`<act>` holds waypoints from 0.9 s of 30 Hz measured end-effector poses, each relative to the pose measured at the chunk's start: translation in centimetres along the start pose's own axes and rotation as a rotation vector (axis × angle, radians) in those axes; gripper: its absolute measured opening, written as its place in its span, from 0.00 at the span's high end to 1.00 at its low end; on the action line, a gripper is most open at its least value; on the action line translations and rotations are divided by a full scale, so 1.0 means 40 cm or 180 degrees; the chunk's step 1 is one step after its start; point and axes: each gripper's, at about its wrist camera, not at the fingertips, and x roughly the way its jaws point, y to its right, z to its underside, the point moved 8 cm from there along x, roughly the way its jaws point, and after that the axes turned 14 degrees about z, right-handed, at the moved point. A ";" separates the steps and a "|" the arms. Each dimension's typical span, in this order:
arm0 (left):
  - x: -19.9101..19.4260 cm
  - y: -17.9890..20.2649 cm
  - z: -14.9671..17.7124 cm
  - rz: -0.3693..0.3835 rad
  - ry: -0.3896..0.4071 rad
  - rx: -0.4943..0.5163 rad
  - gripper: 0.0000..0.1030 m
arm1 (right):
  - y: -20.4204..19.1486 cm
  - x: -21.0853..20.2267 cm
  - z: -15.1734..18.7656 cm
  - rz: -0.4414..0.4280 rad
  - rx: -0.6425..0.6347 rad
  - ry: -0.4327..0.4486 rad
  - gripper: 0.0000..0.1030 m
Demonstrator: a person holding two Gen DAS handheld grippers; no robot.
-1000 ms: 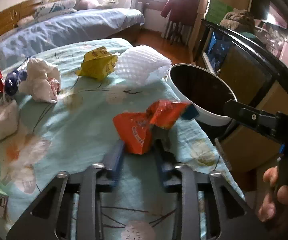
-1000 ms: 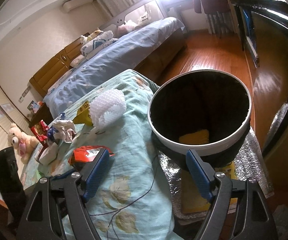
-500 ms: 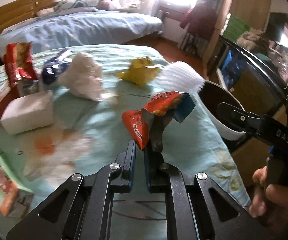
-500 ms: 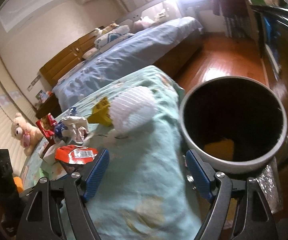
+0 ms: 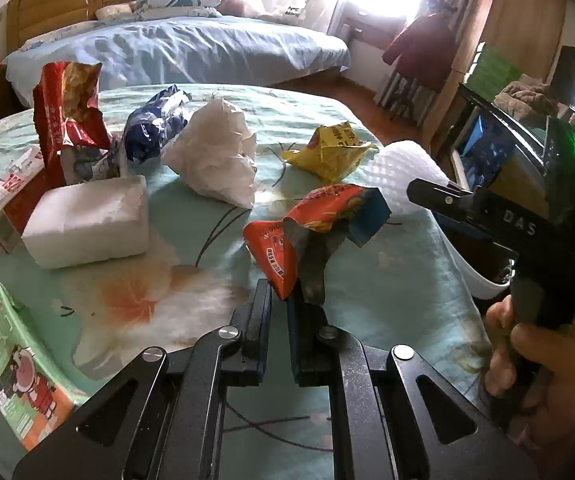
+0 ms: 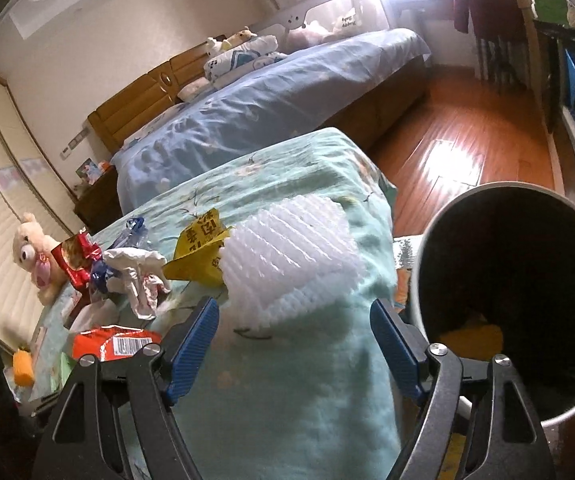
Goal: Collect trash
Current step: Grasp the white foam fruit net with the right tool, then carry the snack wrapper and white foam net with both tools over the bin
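My left gripper is shut on an orange snack wrapper, which it holds just above the teal tablecloth; the same orange wrapper shows at the lower left of the right wrist view. My right gripper points at a white foam net lying near the table's right edge. Its jaws are closing, and the net lies just beyond the blue fingertips, untouched. A white-rimmed bin with a dark inside stands off the table's right side. In the left wrist view the right gripper covers part of the bin.
On the table lie a yellow wrapper, crumpled white paper, a blue wrapper, a red snack bag, a white foam block and a green carton. A bed stands behind, and a teddy bear sits at the left.
My left gripper closed on the orange wrapper and lifted it off the cloth. My right gripper swung left from over the bin toward the foam net, its jaws narrowing slightly.
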 end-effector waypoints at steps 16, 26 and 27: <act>-0.003 0.010 0.001 0.0039 0.0006 0.0033 0.93 | -0.026 -0.037 0.024 -0.0132 -0.0010 -0.0004 0.92; -0.006 0.070 0.001 0.0139 0.0006 0.0126 0.93 | 0.006 -0.121 0.082 -0.0133 0.0080 0.0038 0.92; -0.005 0.079 0.000 0.0145 0.0008 0.0146 0.93 | 0.011 -0.128 0.086 -0.0126 0.0086 0.0044 0.92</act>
